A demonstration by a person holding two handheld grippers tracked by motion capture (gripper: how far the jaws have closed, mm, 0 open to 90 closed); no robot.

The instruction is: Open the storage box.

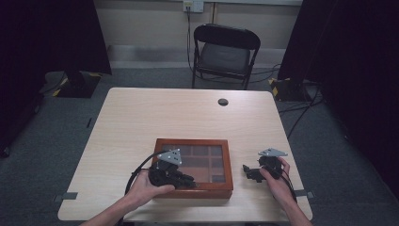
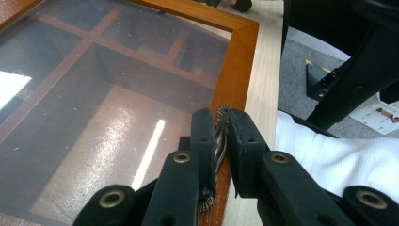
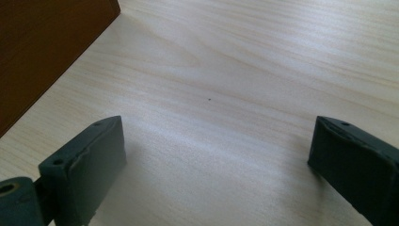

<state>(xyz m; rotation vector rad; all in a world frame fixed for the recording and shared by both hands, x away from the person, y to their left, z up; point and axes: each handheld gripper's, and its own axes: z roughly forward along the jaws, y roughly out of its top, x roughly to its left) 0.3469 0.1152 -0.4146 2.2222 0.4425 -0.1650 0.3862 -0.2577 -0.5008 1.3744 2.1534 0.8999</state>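
The wooden box (image 1: 194,167) with a glass lid is found on the table (image 1: 141,117) near the person's edge. The left gripper (image 2: 221,141) is clamped on a small ribbed metal clasp (image 2: 220,123) at the box's front rim. The right gripper (image 3: 216,155) is held just right of the box, its jaws wide apart over bare tabletop.

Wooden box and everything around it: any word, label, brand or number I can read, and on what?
No readable text in any of the views.
Wooden box: glass lid and frame carry no lettering.
White plate on the floor in the left gripper view: copper-coloured marks, too small to read.
Wall socket in the high view: too small to tell any marking.
Left tongs and right tongs: no brand visible.
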